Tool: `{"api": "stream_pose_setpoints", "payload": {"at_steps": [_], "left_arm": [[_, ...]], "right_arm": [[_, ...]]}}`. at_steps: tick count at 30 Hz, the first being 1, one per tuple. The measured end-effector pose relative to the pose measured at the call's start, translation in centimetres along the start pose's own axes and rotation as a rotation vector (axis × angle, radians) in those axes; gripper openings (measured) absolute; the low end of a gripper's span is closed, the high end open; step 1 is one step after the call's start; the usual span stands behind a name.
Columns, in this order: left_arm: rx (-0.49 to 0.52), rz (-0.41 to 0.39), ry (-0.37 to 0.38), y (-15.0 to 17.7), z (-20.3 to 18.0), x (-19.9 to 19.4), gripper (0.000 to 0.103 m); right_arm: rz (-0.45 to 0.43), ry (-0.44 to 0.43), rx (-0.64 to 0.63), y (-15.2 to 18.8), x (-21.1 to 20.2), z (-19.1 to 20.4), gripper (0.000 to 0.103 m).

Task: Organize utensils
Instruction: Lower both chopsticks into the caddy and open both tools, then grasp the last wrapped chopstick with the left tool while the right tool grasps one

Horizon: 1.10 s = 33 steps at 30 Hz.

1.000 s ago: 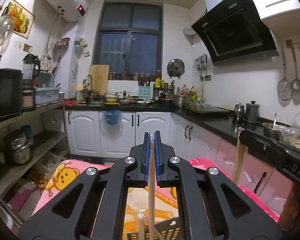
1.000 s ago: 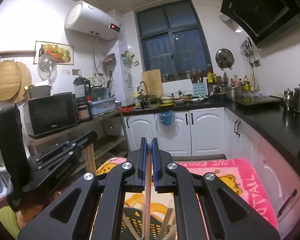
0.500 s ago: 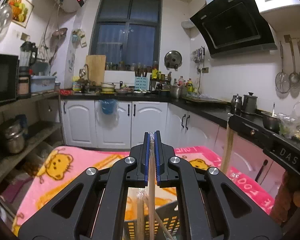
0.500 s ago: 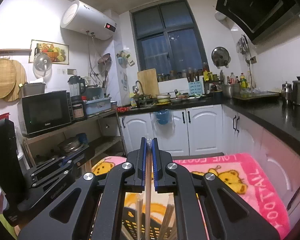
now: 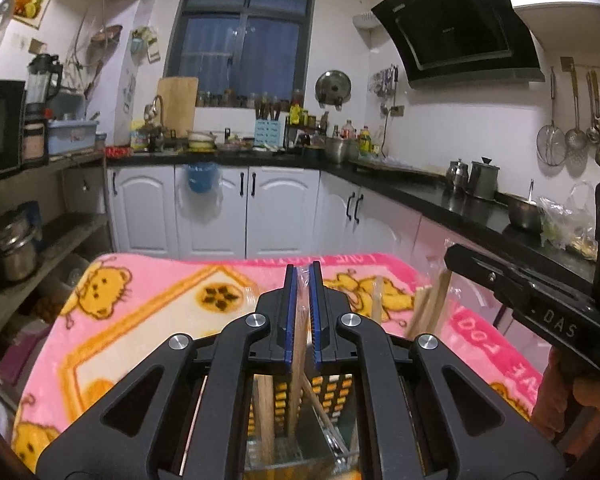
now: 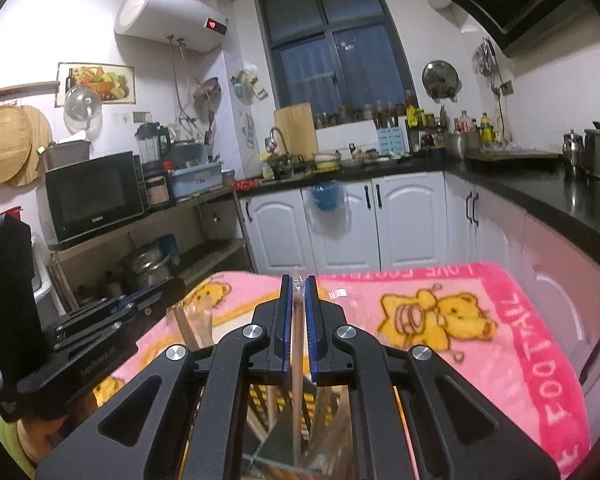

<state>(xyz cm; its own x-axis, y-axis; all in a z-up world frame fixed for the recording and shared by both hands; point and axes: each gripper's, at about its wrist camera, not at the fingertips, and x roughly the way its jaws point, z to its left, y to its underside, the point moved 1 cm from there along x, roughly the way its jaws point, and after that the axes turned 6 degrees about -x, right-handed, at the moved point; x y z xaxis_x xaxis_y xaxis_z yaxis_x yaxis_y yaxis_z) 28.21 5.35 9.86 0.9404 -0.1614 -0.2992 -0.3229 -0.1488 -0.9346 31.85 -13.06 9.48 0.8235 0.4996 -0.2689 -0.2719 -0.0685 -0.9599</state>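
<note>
- While both my claws hang above the pink blanket (image 5: 148,320), each is clamped on a wrapped chopstick.
- Left claw (image 5: 302,312): pads pinching its chopstick (image 5: 299,344), which runs down into the slotted basket (image 5: 332,390) on the blanket.
- Right claw (image 6: 299,316): pinching its own chopstick (image 6: 297,344), over the same basket (image 6: 260,394).
- More sticks (image 5: 430,306) stand in the basket.

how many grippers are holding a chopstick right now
2. The left gripper is closed on one wrapped chopstick, the right gripper on another, both above the utensil basket. More chopsticks stand in the basket, partly hidden.
</note>
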Motion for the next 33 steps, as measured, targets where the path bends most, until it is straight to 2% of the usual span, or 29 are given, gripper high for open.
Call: {"api": "stream_pose_setpoints", "payload": {"at_steps": [5, 8, 12, 14, 19, 23, 25, 27, 33], "left_arm": [[-0.008, 0.036, 0.007, 0.7, 0.1, -0.3, 0.003], [-0.01, 0.055, 0.015, 0.9, 0.2, -0.8, 0.006], [-0.014, 0.074, 0.023, 1.1, 0.3, -1.4, 0.021], [-0.012, 0.077, 0.03, 1.2, 0.3, -1.8, 0.023], [-0.023, 0.095, 0.043, 1.4, 0.3, -2.7, 0.035], [-0.028, 0.092, 0.056, 1.3, 0.1, -3.9, 0.055], [-0.032, 0.091, 0.057, 1.3, 0.1, -4.4, 0.06], [-0.039, 0.094, 0.063, 1.3, 0.0, -4.9, 0.071], [-0.047, 0.104, 0.078, 2.0, -0.4, -6.2, 0.091]], "right_arm": [[0.028, 0.007, -0.013, 0.9, -1.4, 0.2, 0.016], [0.051, 0.008, -0.016, 1.3, -2.0, 0.3, 0.017], [0.083, 0.008, -0.026, 1.8, -2.9, 0.7, 0.026], [0.085, 0.01, -0.036, 1.9, -3.4, 0.8, 0.029], [0.091, 0.021, -0.037, 2.2, -4.8, 0.9, 0.04], [0.098, 0.028, -0.039, 2.5, -5.9, 0.9, 0.051], [0.103, 0.028, -0.041, 2.7, -6.4, 0.9, 0.053], [0.11, 0.028, -0.044, 3.0, -6.9, 0.9, 0.056], [0.128, 0.025, -0.039, 4.2, -8.1, 1.0, 0.063]]}}
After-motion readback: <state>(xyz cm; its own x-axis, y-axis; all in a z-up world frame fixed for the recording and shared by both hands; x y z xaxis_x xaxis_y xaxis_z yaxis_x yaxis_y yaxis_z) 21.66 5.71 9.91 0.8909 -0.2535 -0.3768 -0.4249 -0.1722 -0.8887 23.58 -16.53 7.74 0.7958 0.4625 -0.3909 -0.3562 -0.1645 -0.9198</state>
